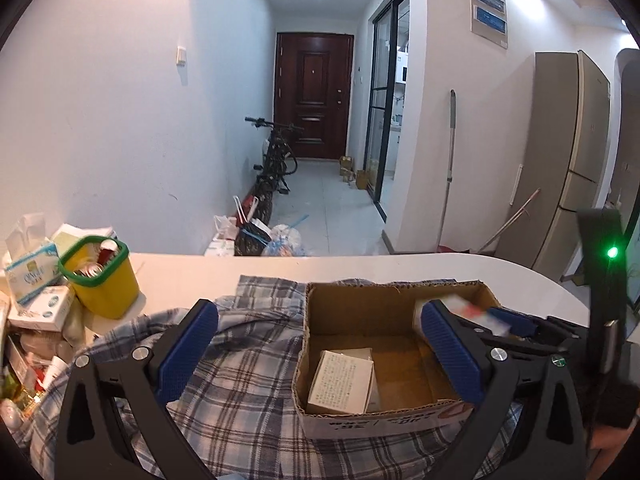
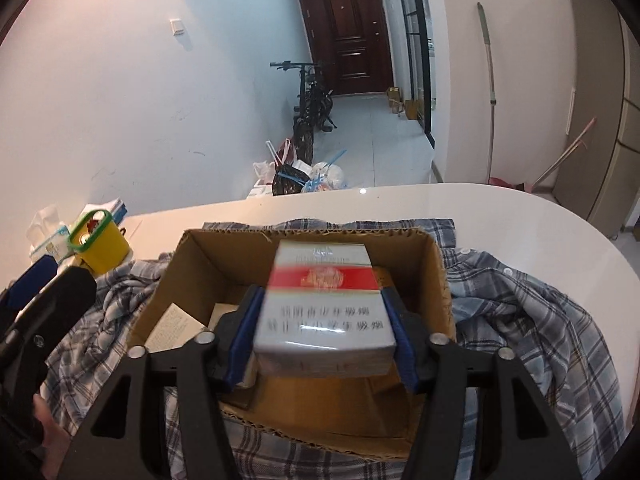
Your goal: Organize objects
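Right gripper is over the cardboard box, with a white-and-red carton between its fingers. The carton looks blurred, and I judge the pads have let go of it; a sliver of gap seems to show on the left side, so call it released, carton dropping. Left gripper hangs beside the box with its fingers spread wide, nothing in them.

Inside the box a white packet already lies on the floor, towards the left wall. That's the risk here: the carton could land with one edge on that packet and end up tilted rather than flat. It may also catch the box's near wall if it tumbles.

The box sits on a crumpled plaid shirt, not on the bare bench, so a heavy landing could rock or shift it. And the left gripper's right finger is close to the box's right side; a careless nudge could drag the box.
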`<state>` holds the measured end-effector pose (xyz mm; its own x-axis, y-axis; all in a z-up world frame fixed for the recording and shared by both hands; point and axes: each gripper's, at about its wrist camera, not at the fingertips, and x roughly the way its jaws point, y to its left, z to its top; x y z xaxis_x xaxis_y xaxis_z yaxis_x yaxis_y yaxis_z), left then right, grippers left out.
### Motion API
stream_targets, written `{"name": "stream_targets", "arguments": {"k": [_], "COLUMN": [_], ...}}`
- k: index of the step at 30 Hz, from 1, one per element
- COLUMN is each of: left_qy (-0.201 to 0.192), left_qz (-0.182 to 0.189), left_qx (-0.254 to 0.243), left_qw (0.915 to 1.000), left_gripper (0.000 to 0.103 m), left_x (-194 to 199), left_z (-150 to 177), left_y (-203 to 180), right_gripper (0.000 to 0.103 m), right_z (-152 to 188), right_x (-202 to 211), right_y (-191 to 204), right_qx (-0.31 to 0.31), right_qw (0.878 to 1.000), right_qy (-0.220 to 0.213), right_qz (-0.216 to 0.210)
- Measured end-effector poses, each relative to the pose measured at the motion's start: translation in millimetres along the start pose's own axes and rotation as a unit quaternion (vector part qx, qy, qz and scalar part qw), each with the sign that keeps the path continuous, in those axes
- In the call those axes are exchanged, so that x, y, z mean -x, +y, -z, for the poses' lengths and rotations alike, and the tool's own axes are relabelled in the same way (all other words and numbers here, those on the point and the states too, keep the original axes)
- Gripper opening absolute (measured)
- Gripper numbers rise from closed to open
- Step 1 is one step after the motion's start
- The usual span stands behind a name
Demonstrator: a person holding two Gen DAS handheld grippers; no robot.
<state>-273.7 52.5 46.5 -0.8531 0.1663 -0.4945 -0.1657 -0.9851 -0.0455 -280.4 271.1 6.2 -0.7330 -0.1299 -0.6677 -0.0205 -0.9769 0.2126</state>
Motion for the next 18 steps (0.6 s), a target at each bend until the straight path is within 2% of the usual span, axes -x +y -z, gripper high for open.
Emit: {"name": "stream_targets", "arguments": {"k": [2, 6, 9, 12, 13, 15, 18], "left_qy": [-0.013, -0.05, -0.089, -0.134, -0.142, -0.156, -0.169], "left_qz": [-0.006, -0.005, -0.015, -0.032, -0.024, 0.015, 0.054], "left_qx": [-0.004, 0.0, 0.002, 0.044, 0.062, 0.091, 0.11], "left_qw": [0.9999, 0.9988, 0.9959, 0.9894, 0.9877, 0.9834, 0.9779], "left_gripper": [0.103, 0.103, 0.103, 0.103, 0.103, 0.103, 0.103], "left_x": [8, 37, 66, 100, 109, 127, 151], "left_z": [-3, -15, -23, -30, -33, -37, -43], "left_y": [-1, 1, 3, 16, 22, 35, 49], "right_gripper": [0.067, 0.067, 0.067, 0.067, 0.067, 0.07, 0.072], "right_z": [-4, -14, -22, -27, -28, -30, -30], "right_x": [10, 43, 73, 105, 114, 134, 162], "right_y": [-2, -3, -6, -7, -5, -3, 1], "right_qx": [-0.01, -0.002, -0.007, -0.007, -0.006, -0.007, -0.007], "right_qw": [1.0, 0.998, 0.995, 0.991, 0.99, 0.986, 0.981], "right_qy": [-0.011, -0.059, -0.096, -0.132, -0.143, -0.167, -0.194], "right_qz": [-0.011, 0.021, 0.019, 0.013, 0.01, -0.001, -0.022]}}
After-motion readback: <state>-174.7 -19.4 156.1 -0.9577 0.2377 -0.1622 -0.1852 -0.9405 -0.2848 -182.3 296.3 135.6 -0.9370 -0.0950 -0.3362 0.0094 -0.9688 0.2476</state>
